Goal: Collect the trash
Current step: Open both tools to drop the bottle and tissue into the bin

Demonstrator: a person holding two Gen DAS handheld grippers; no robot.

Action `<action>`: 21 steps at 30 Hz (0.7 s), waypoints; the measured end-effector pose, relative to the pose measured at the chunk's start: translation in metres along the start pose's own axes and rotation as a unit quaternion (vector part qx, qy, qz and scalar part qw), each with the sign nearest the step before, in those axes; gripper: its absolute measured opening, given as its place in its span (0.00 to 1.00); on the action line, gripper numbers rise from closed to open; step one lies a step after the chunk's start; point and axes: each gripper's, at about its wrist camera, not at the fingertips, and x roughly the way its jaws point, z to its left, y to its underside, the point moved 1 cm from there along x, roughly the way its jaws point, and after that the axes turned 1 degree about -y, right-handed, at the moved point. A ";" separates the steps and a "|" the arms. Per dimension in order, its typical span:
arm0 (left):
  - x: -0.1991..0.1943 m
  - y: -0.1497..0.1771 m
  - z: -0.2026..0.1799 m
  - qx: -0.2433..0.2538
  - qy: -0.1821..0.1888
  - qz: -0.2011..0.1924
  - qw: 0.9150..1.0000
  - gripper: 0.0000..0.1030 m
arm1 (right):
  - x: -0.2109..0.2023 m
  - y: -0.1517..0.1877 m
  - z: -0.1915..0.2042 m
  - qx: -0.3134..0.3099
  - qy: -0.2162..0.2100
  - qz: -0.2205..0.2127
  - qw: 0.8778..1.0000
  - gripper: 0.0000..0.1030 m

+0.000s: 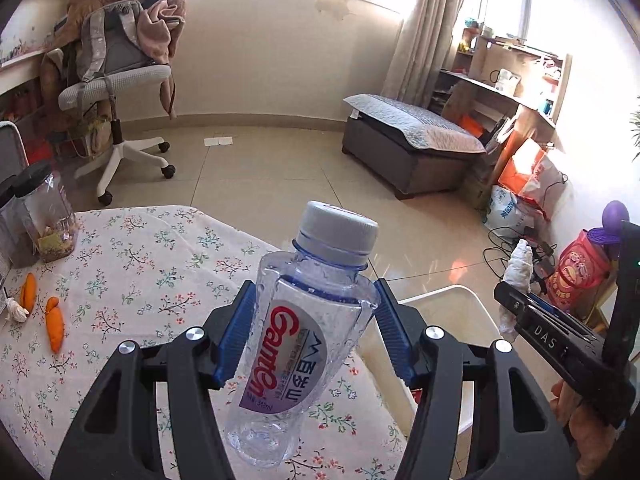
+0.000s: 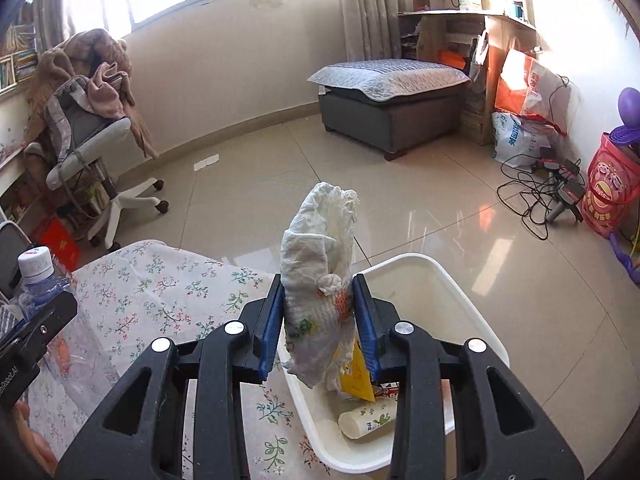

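**Entry: both claws loaded, bin at the desk edge**

- **Left claw** (image 1: 312,332): clenched on a clear Ganten water bottle (image 1: 296,344), grey cap on, tilted to your right. The blue pads grip the shoulder just under the neck, and the body hangs free below. The bottle looks empty or nearly so. Risk: a thin, smooth wall held high may pivot or slide out if you swing it quickly.
- **Right claw** (image 2: 318,320): clenched on a crumpled white tissue wad (image 2: 320,288), its top standing well above the pads and its tail drooping below them. It hovers over the near-left corner of the bin.
- **White plastic bin** (image 2: 472,304): at the desk's edge, on your right, whether standing on it or just past it cannot be told. It already contains a yellow wrapper (image 2: 354,376) and a small printed cup (image 2: 370,420) lying on its side.
- **Desk** (image 1: 140,264), floral cloth: two orange peel pieces (image 1: 55,328) and a small tissue scrap (image 1: 16,314) remain to collect, beside a clear storage jar (image 1: 48,216).

**Hazards, as you stand now**
1. Let the tissue go this close to the rim and it may drape over the wall or land on the cloth; carry it nearer the bin's middle.
2. Paper can cling to ribbed pads; a shake may be needed.
3. The two claws are near each other, so bringing both to the bin at once invites a knock.
4. Dropping the bottle from a height may bounce it out or nudge the light bin.
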 end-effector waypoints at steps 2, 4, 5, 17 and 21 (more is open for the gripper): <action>0.008 -0.002 -0.015 0.008 0.014 0.007 1.000 0.57 | -0.001 -0.003 -0.014 0.023 0.015 -0.004 1.000 0.54; 0.016 -0.004 -0.028 0.011 0.030 0.014 0.999 0.57 | -0.005 -0.005 -0.027 0.042 0.030 -0.015 0.999 0.65; 0.020 -0.005 -0.034 0.010 0.037 0.018 0.999 0.57 | -0.007 -0.006 -0.033 0.052 0.039 -0.021 0.998 0.72; 0.059 -0.012 -0.100 0.001 0.123 0.063 0.990 0.57 | -0.028 -0.006 -0.104 0.187 0.112 -0.076 0.973 0.93; 0.071 -0.012 -0.120 0.003 0.141 0.076 0.987 0.57 | -0.035 -0.005 -0.121 0.222 0.120 -0.092 0.963 0.93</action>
